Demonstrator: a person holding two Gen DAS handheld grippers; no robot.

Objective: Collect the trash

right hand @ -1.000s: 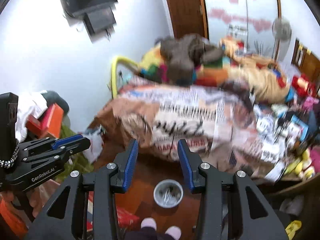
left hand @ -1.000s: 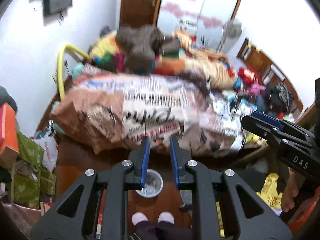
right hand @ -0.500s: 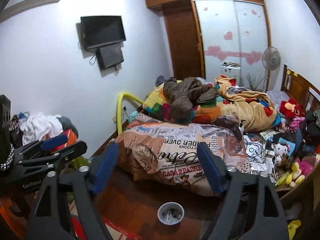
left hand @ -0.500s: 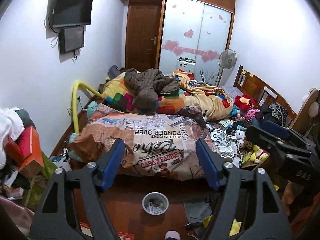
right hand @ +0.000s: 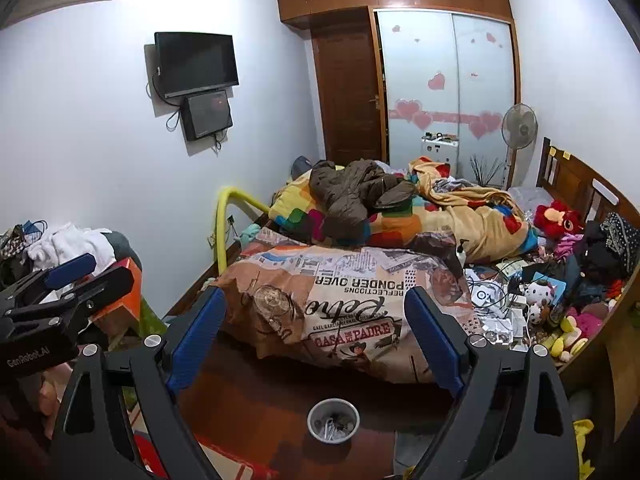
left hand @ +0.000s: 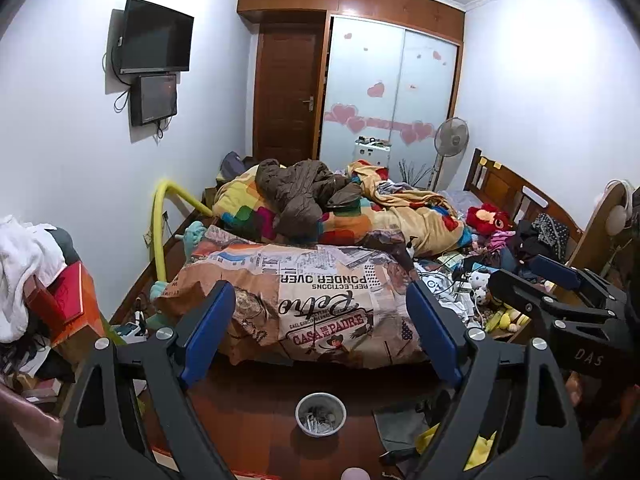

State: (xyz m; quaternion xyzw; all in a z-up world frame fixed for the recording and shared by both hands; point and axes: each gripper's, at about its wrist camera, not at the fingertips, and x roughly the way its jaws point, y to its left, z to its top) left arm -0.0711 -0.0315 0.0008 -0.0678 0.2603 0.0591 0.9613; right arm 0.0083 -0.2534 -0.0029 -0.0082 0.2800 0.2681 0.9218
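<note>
Both grippers are held high over a messy bedroom, open and empty. My left gripper (left hand: 320,316) has its blue-padded fingers wide apart. My right gripper (right hand: 316,316) is equally wide, and shows at the right edge of the left wrist view (left hand: 560,304). The left gripper shows at the left edge of the right wrist view (right hand: 60,292). A small grey trash bin (left hand: 320,414) with scraps inside stands on the wooden floor below, also in the right wrist view (right hand: 333,420). Small clutter (right hand: 504,300) litters the bed's right side.
A bed with a printed newspaper-pattern duvet (left hand: 316,300) and piled blankets and a brown jacket (left hand: 304,196) fills the middle. Clothes and a red box (left hand: 60,300) are at left. Soft toys (right hand: 568,336), a fan (right hand: 518,128), wardrobe and wall TV (left hand: 156,42) surround it.
Both grippers opened from nearly shut to wide apart. Both views tilted up and pulled back from the duvet, and the motion blur is gone.
</note>
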